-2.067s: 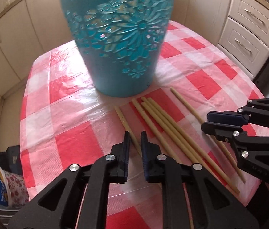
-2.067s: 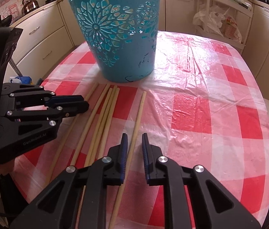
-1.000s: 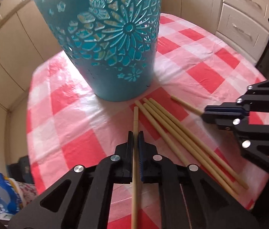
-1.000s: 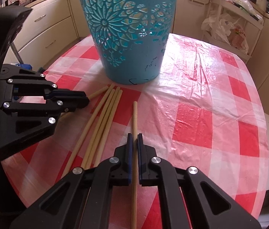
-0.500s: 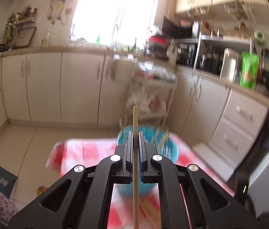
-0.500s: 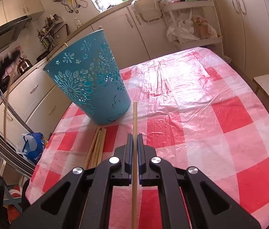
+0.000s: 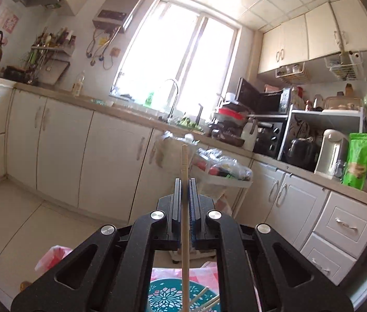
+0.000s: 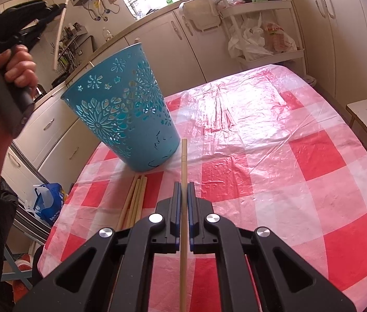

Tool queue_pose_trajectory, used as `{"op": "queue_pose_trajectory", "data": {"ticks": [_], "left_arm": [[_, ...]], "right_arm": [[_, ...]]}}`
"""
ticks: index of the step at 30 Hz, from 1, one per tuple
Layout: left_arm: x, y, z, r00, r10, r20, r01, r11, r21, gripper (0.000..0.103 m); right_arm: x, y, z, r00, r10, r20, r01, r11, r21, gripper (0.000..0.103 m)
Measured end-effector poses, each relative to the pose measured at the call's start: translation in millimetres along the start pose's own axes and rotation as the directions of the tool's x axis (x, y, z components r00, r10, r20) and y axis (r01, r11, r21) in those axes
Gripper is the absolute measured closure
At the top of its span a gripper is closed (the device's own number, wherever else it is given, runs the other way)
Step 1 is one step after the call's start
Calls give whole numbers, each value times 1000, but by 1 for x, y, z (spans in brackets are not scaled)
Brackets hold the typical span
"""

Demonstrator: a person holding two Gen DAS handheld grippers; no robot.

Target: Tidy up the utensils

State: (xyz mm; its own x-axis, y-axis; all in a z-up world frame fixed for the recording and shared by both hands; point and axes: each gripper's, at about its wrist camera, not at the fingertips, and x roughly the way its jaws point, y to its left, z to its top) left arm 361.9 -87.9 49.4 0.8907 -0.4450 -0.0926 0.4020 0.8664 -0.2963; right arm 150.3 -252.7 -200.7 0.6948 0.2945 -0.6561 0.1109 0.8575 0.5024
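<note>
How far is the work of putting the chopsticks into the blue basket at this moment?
Partly done. Some chopsticks already stand inside the blue basket. Each gripper, left gripper and right gripper, is shut on one chopstick. A bundle of chopsticks lies on the table, still to be collected.

One basket [image 8: 123, 114]; three loose chopsticks [image 8: 135, 200]; two held chopsticks [image 8: 183, 208].

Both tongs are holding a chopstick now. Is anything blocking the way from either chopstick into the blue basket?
Nothing visible. The left tongs hold their chopstick up above the blue basket, whose mouth is open with a few sticks inside. The right tongs hold theirs over bare tablecloth beside the basket.
</note>
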Motion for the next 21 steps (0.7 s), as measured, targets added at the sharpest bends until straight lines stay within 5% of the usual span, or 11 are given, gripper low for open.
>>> {"op": "queue_pose_trajectory", "data": {"ticks": [11, 21], "left_arm": [[4, 15, -54, 990, 100, -95, -90, 991, 97, 98], [-20, 25, -87, 977, 94, -190, -67, 987, 143, 96]], "right_arm": [[0, 0, 0, 1000, 0, 3, 0, 1000, 3, 97], [-4, 1, 1, 1000, 11, 21, -11, 1000, 8, 97]]}}
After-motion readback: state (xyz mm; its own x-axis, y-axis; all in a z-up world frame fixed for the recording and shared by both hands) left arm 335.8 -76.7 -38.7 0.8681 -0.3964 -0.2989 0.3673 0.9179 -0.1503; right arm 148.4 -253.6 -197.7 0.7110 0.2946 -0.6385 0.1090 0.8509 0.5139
